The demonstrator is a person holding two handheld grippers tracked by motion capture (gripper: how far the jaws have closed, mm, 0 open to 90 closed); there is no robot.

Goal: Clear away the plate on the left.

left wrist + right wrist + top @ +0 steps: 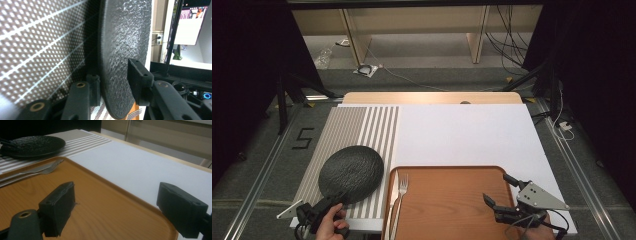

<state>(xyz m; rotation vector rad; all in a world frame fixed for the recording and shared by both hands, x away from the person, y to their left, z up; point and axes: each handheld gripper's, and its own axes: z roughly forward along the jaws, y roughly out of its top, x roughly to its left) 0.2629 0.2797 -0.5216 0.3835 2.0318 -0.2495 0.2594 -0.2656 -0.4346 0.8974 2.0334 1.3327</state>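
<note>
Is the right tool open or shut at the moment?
Open. The right tool has its two black jaws spread wide apart over the brown wooden tray, with bare tray surface between them and nothing gripped.

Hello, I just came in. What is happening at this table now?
A person is working with a handheld gripper in each hand. The left gripper is clamped on the rim of a black plate, which is over a striped placemat. The right gripper is open and holds nothing; it hangs over the right part of a wooden tray. A fork and a knife lie along the tray's left edge. Whether the plate rests on the mat or is lifted, I cannot tell.
</note>
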